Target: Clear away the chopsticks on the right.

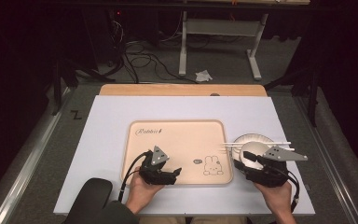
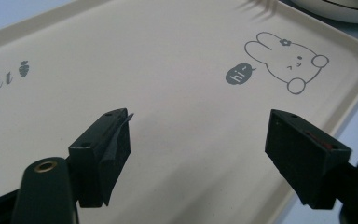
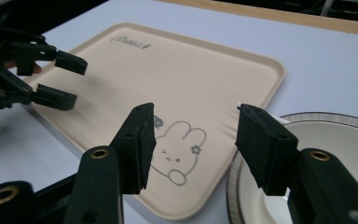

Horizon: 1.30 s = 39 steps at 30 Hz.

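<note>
Flanking the tray, both grippers' jaws gape empty; plate lies beside.

Dark room: grey carpet floor, tangled cables, a white table frame behind.

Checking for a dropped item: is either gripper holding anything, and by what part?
Nothing is held. The left gripper and right gripper both stand open and empty over the tray.
</note>
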Tool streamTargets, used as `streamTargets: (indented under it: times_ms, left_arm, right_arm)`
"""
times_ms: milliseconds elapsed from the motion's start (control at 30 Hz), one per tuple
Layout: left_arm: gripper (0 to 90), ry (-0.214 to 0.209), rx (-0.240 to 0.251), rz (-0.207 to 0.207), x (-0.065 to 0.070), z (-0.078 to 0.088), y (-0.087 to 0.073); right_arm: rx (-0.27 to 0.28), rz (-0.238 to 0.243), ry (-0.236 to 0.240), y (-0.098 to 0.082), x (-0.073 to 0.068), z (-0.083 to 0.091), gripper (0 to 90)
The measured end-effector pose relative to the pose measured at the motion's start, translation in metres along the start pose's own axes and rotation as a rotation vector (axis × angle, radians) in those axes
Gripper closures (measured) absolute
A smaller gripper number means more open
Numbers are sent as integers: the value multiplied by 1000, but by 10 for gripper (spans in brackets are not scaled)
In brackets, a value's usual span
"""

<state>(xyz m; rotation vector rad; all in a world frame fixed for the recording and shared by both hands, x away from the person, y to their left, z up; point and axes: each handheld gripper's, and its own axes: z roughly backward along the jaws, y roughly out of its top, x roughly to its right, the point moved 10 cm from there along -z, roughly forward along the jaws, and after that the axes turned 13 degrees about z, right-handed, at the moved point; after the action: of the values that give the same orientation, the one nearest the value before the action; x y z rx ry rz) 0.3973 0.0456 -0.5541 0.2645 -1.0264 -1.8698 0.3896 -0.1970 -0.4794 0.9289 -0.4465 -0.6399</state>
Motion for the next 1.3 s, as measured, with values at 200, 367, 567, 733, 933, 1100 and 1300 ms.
streamTargets:
  times_ms: [200, 367, 567, 733, 933, 1100, 1300]
  left_arm:
    - [223, 11, 11, 0, -1, 5, 0]
    - [220, 23, 32, 29, -5, 14, 0]
    - [252, 31, 23, 53, -12, 21, -6]
    - [251, 45, 17, 61, -15, 24, -11]
    - [236, 75, 13, 91, -23, 28, -17]
    - [237, 88, 6, 95, -25, 29, -21]
    - [237, 89, -4, 96, -27, 27, -23]
  right_arm:
    - [-34, 25, -17, -1, 18, 7, 512]
    - [-38, 54, -26, 4, 37, 13, 582]
    - [-67, 55, -40, 1, 70, 15, 616]
    - [-91, 80, -92, 0, 95, 18, 627]
    - [-212, 109, -135, -14, 137, 11, 669]
    - [-293, 70, -103, -32, 154, -4, 669]
    - [-358, 71, -94, -48, 163, -11, 678]
